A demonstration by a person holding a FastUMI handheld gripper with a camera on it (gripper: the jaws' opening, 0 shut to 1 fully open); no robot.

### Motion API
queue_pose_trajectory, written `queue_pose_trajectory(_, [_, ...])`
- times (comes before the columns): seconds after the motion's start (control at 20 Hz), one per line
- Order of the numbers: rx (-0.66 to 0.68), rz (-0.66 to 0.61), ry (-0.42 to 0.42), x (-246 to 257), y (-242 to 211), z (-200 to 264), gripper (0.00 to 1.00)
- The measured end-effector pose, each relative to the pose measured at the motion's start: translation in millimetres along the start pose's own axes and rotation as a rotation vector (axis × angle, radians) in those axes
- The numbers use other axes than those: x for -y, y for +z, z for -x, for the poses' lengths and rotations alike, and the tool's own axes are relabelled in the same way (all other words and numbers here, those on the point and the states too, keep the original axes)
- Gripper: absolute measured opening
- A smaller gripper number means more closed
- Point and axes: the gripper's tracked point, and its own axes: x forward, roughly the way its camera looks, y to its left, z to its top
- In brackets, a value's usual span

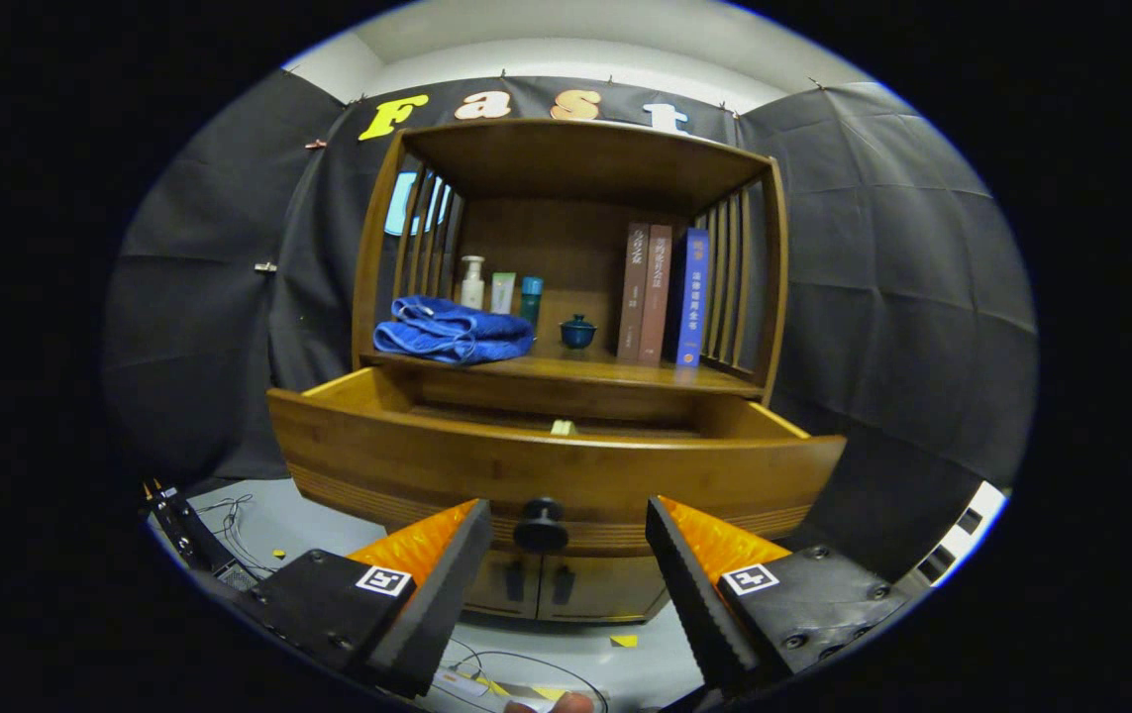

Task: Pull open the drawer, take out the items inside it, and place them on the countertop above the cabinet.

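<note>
The wooden drawer stands pulled out; the tool (fingers spread, knob between) must next reach inside.

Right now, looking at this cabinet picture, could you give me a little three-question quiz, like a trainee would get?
1. True or false: the drawer is pulled open.
2. Which lies on the countertop nearest the blue towel? A) books B) pump bottle C) teacup
3. Fill in: the gripper has its fingers spread apart either side of the drawer's round black ____.

Key:
1. True; its front stands out from the cabinet and a small pale item shows inside.
2. B; the pump bottle stands just behind the towel, while the teacup and books are farther off.
3. knob; neither finger touches it.
</note>
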Motion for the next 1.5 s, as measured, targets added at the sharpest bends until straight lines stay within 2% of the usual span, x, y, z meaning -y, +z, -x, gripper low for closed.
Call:
queue_pose_trajectory(0.25, [-0.087, 0.008, -0.001, -3, 78, -11, 0.98])
queue_pose_trajectory(0.5, [-0.183, 0.106, -0.004, -32, 122, -62, 0.98])
queue_pose_trajectory(0.6, [-0.287, 0.132, -0.012, -44, 115, -87, 0.98])
queue_pose_trajectory(0.85, [-0.545, 0.062, -0.018, -57, 69, -143, 0.98])
queue_pose_trajectory(0.9, [-0.578, 0.037, -0.002, -60, 61, -151, 0.97])
queue_pose_trajectory(1.1, [-0.704, 0.01, -0.037, -33, 25, -182, 0.95])
queue_pose_trajectory(1.3, [-0.786, -0.046, -0.008, -27, -9, -214, 0.95])
queue_pose_trajectory(1.5, [-0.829, -0.035, 0.026, -25, -38, -234, 0.79])
